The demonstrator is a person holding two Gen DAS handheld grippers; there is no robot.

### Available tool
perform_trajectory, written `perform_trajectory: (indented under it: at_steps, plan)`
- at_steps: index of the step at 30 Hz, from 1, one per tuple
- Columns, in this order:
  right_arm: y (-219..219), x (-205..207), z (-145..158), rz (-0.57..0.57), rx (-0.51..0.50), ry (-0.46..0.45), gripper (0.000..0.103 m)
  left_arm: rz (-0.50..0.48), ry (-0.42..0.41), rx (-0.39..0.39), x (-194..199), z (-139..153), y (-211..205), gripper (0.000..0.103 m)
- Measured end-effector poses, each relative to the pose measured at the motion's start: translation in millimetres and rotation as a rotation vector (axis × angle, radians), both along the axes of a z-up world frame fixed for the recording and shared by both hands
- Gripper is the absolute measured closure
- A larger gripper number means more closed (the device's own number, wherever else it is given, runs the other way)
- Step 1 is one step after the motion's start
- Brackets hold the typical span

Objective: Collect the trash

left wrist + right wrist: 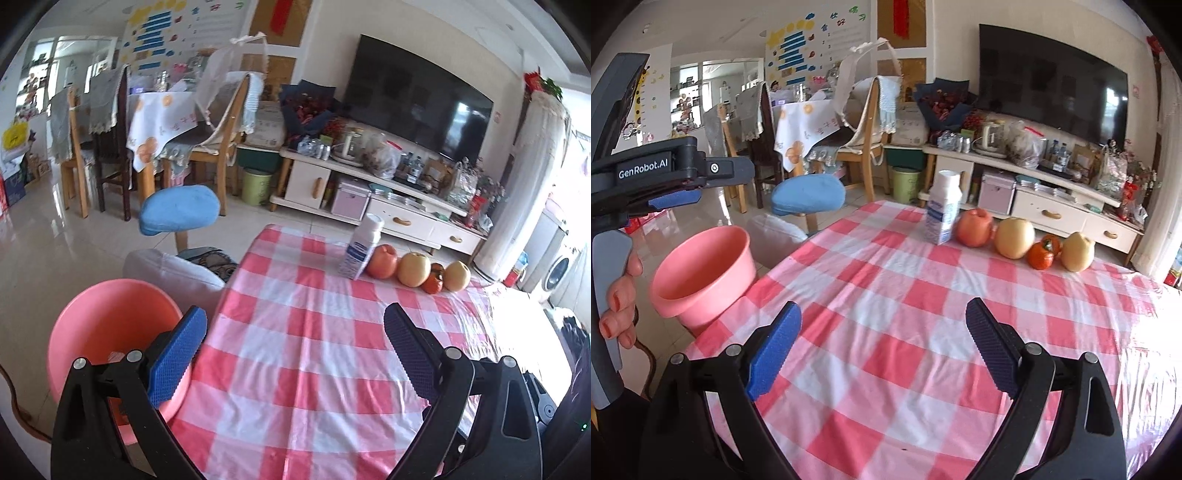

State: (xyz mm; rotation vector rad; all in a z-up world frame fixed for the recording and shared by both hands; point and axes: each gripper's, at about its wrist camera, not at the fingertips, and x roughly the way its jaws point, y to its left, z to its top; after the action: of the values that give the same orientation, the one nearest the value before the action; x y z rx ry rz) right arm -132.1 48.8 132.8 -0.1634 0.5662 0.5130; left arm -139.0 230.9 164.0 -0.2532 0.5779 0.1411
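Observation:
A white and blue milk carton (361,248) (942,212) stands upright at the far edge of the red-and-white checked table (314,362) (894,332). A pink plastic basin (110,332) (705,269) sits off the table's left side. My left gripper (295,328) is open and empty, over the table's near left edge beside the basin. My right gripper (882,321) is open and empty above the table's middle. The left gripper's body (646,170) and the hand holding it show at the left of the right wrist view.
An apple (975,227), two pears (1014,238) and a small persimmon (1041,254) line up right of the carton. A blue stool (809,194), dining chairs, a green bin (905,182) and a TV cabinet (1034,177) stand beyond the table.

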Motion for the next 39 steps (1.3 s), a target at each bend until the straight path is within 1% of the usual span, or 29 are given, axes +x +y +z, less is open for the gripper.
perform_trajectory:
  at_steps: [5,16,20,28,32,34,36,39]
  plan:
    - [-22,1,2,-0.044,-0.003,-0.028,0.011,-0.030,0.002,0.022,7,3,-26,0.007]
    - [-74,10,7,-0.155,-0.017,-0.083,0.010,-0.098,0.002,0.045,22,4,-83,0.007]
    - [-93,12,10,-0.190,-0.020,-0.102,0.010,-0.104,0.017,0.074,27,3,-104,0.007]
    - [-126,17,12,-0.251,-0.028,-0.136,0.008,-0.102,0.039,0.078,37,-2,-134,0.007]
    - [-139,19,10,-0.272,-0.033,-0.148,0.007,-0.094,0.027,0.089,39,-2,-144,0.007]
    - [-144,20,9,-0.281,-0.035,-0.151,0.007,-0.081,0.006,0.098,38,-1,-150,0.007]
    - [-149,20,9,-0.290,-0.035,-0.154,0.007,-0.081,-0.015,0.110,38,1,-157,0.007]
    - [-157,22,8,-0.301,-0.037,-0.157,0.007,-0.087,-0.021,0.129,40,2,-168,0.007]
